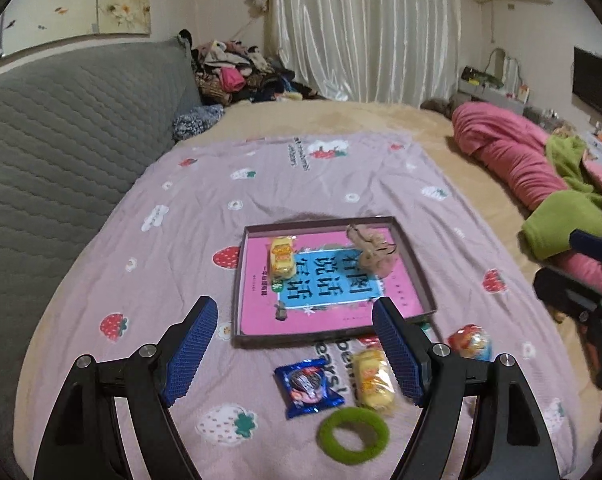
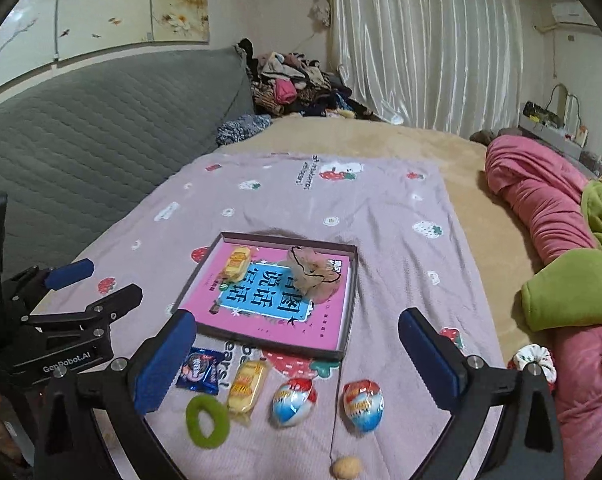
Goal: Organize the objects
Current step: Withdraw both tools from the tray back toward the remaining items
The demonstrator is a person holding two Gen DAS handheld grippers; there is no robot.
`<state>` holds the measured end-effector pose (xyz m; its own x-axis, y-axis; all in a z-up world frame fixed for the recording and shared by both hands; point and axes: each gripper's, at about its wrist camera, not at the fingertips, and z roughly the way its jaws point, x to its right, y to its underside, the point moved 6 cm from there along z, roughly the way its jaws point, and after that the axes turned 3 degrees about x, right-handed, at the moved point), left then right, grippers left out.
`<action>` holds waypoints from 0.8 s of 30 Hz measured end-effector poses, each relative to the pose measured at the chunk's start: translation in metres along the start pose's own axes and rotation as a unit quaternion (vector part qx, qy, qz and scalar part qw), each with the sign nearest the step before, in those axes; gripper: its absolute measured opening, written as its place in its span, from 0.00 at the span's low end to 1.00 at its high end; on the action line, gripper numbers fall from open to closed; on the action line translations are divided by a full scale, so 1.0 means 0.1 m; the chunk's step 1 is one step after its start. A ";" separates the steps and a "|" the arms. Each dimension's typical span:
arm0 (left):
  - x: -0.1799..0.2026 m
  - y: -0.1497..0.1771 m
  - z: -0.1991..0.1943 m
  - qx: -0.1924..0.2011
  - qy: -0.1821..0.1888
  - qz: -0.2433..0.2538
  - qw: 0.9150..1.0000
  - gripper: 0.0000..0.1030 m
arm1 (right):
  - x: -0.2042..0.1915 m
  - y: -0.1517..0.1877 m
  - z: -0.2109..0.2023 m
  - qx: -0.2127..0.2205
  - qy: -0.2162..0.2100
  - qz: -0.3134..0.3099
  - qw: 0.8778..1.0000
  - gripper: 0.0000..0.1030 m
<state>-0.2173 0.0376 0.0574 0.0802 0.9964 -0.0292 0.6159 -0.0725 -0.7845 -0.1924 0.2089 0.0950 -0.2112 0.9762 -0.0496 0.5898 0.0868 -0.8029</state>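
A shallow brown box (image 1: 415, 268) (image 2: 351, 304) with a pink book in its bottom lies on the pink strawberry sheet. In it sit a yellow snack pack (image 1: 281, 260) (image 2: 237, 264) and a beige hair tie (image 1: 375, 252) (image 2: 313, 276). In front of the box lie a blue cookie pack (image 1: 307, 388) (image 2: 200, 370), another yellow snack pack (image 1: 375, 380) (image 2: 247, 386), a green scrunchie (image 1: 353, 434) (image 2: 207, 420) and two foil eggs (image 2: 293, 402) (image 2: 363, 404). My left gripper (image 1: 295, 324) is open above the cookie pack. My right gripper (image 2: 297, 332) is open above the eggs.
A small beige ball (image 2: 346, 467) and a floral scrunchie (image 2: 535, 356) lie near the right gripper. A grey headboard (image 1: 61, 152) runs along the left. Pink and green bedding (image 1: 541, 184) is piled on the right. Clothes (image 1: 237, 72) are heaped at the back.
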 end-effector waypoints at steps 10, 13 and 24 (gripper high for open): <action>0.12 0.23 -0.59 0.017 0.018 -0.007 1.000 0.79 | -0.15 0.21 -0.64 0.033 -0.017 -0.005 0.999 0.99; 0.11 0.33 -0.69 0.019 0.025 -0.016 0.999 0.79 | -0.17 0.32 -0.73 0.038 -0.013 -0.010 0.999 0.99; 0.14 0.73 -0.82 0.016 0.023 -0.024 0.999 0.79 | -0.18 0.72 -0.95 0.052 0.012 -0.023 0.998 0.99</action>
<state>-0.1069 0.0427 0.0510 0.0866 0.9956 0.0365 0.5953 -0.0224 -0.8032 -0.0716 0.2168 0.0946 -0.2172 0.9761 0.0020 0.4951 0.1120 -0.8616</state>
